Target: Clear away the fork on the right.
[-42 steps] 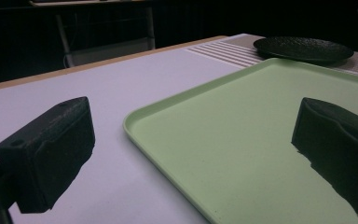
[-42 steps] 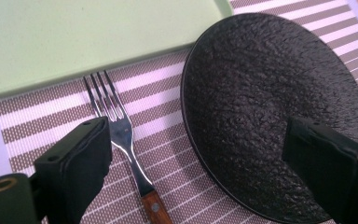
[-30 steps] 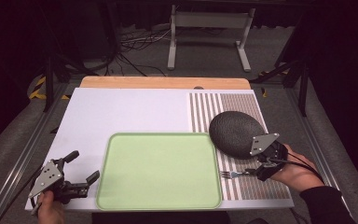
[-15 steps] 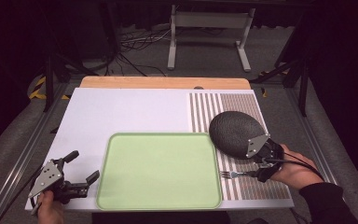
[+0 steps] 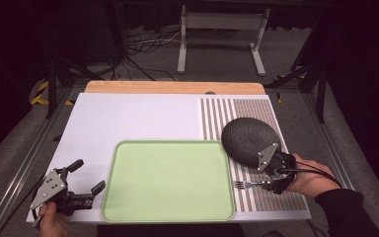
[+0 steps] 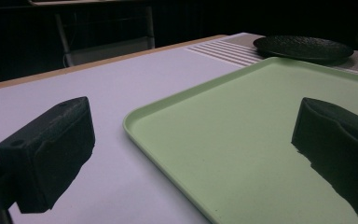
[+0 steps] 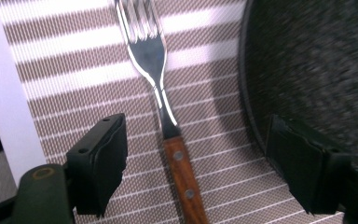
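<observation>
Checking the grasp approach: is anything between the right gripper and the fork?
Nothing visible. The right gripper is open, jaws just closing, straddling the fork handle on the striped mat; the black plate lies beside it.

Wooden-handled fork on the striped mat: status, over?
Right gripper open, jaws just closing, straddling the wooden-handled steel fork, not yet pinching. Fork flat on striped placemat. Left gripper open, idle. Black textured plate close beside one jaw.

One green tray, one dark plate, one wooden-handled fork, one striped placemat, two grippers
</observation>
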